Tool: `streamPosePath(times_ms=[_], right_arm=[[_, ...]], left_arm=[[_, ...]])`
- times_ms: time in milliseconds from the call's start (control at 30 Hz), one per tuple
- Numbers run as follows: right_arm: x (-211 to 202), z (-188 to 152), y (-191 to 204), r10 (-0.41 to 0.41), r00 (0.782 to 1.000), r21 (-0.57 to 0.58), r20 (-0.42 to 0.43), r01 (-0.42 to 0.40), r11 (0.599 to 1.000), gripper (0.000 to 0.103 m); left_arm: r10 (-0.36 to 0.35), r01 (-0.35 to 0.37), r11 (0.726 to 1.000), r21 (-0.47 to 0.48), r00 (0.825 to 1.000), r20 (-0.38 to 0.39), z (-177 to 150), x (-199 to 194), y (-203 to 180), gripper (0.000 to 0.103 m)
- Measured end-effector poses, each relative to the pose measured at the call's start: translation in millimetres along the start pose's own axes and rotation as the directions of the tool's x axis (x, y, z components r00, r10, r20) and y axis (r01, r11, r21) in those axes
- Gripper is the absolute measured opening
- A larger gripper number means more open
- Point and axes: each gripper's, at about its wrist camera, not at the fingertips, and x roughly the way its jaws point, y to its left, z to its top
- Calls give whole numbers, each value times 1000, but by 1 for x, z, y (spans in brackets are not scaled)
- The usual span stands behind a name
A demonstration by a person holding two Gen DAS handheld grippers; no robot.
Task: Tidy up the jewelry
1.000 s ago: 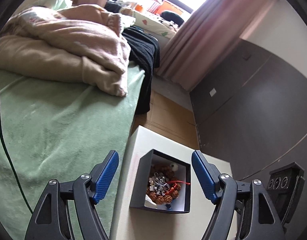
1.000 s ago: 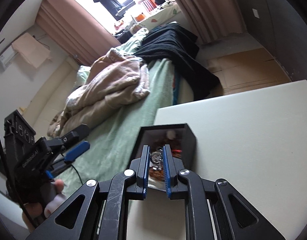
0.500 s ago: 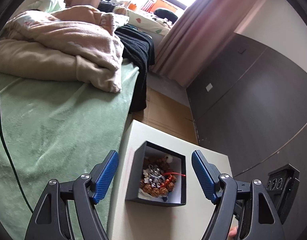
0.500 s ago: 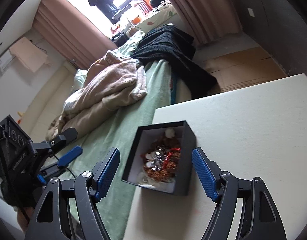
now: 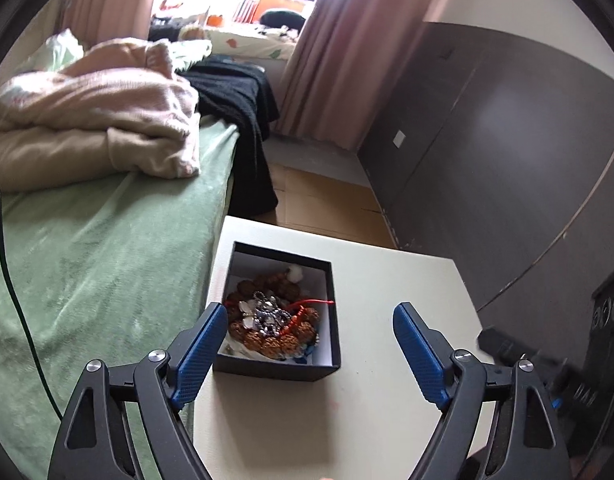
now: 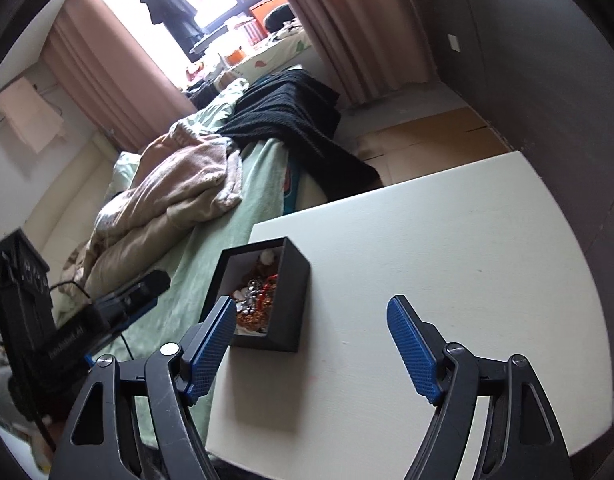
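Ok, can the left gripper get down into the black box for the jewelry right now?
Probably yes. The left gripper is open and empty, the black box has no lid, and nothing lies over the jewelry. The box walls may crowd wide jaws.

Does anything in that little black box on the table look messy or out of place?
Yes. In the black box the jewelry lies in one tangled heap, beads and silver chain mixed, and a red cord sticks out toward the box wall.
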Motion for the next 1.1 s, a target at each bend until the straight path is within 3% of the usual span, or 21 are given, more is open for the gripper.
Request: streamPosePath(times_ms=[367,600,700,1000,1100], right_arm=[[-39,-1,-30,-88,996,28,32,87,996,82],[-52,-13,-37,-175,984,-27,17,175,984,103],[-59,-20,-40,-230,972,-71,36,232,970,103],[-69,-33,-38,-272,961,-183,46,276,944,103],[-74,-31,-38,-248,968,-171,44,252,952,103]], left_arm=[[18,-24,998,62,996,90,-18,-14,-30,101],[-39,31,996,83,994,101,-29,-15,-43,102],[-34,23,994,107,994,104,-33,-14,-51,102],[12,-30,989,147,992,126,-40,-22,-62,102],[23,-43,989,140,990,138,-41,-26,-62,102]])
